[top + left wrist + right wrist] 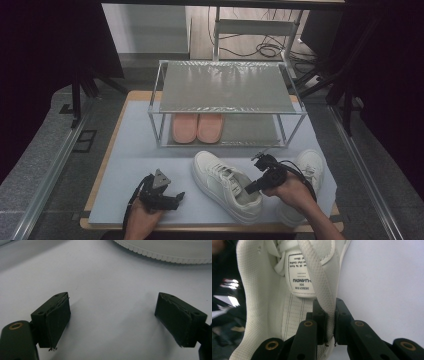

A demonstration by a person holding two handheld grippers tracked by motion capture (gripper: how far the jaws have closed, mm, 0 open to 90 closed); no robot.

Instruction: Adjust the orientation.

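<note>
A white sneaker (220,182) lies on the pale mat, toe toward the rack. My right gripper (248,189) is at its heel opening. In the right gripper view the right gripper (331,315) is shut on the sneaker's side wall (322,285), one jaw inside the shoe and one outside; the tongue label (300,272) sits just ahead. My left gripper (176,197) rests low on the mat left of the sneaker. Its jaws stand wide apart in the left gripper view, the left gripper (112,320) holding nothing, with the sneaker's ribbed sole (165,250) ahead of it.
A second white sneaker (311,167) lies at the right, partly under the person's right hand. A two-shelf metal rack (225,87) stands at the back of the mat (135,165), with a pair of pink slippers (196,127) on its lower shelf.
</note>
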